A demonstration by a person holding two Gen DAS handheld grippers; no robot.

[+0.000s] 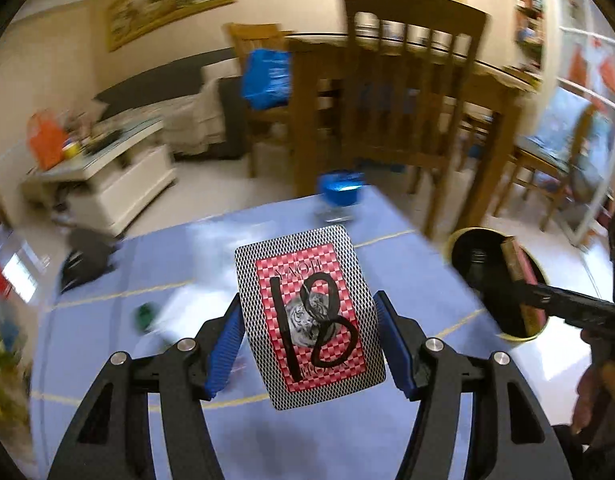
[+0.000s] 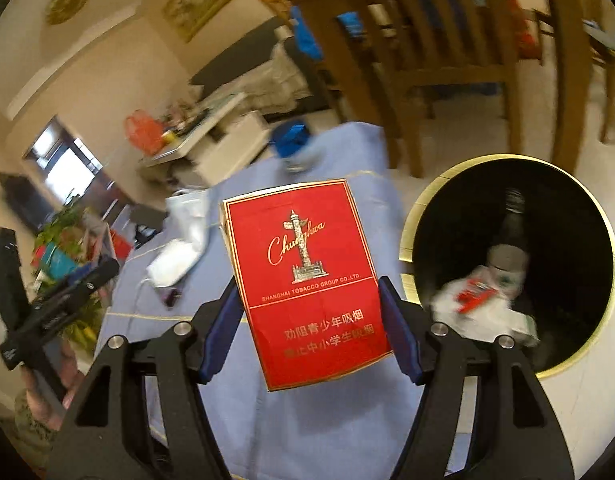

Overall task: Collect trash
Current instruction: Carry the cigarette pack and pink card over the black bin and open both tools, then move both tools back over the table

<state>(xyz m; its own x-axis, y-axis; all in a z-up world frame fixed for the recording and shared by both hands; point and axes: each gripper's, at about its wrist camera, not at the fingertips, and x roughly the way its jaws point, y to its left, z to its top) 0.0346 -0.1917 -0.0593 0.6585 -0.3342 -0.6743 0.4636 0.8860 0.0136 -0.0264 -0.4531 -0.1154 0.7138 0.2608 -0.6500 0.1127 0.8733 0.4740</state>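
Observation:
My left gripper (image 1: 309,340) is shut on a playing card (image 1: 307,316) with a red checked back and "18" inked on it, held above the blue tablecloth (image 1: 227,432). My right gripper (image 2: 309,330) is shut on a red Chunghwa cigarette pack (image 2: 307,280), held above the cloth's right edge, just left of the black gold-rimmed trash bin (image 2: 547,208). The bin holds crumpled paper and a red wrapper (image 2: 477,294). In the left wrist view the pack (image 1: 519,268) hangs over the bin (image 1: 473,264). A white face mask (image 2: 173,262) and a blue-capped item (image 2: 291,140) lie on the cloth.
A small green object (image 1: 144,315) lies on the cloth at left. Wooden chairs (image 1: 407,92) and a dining table stand beyond the table. A white TV cabinet (image 1: 107,176) is at the far left. A potted plant (image 2: 67,232) stands left of the table.

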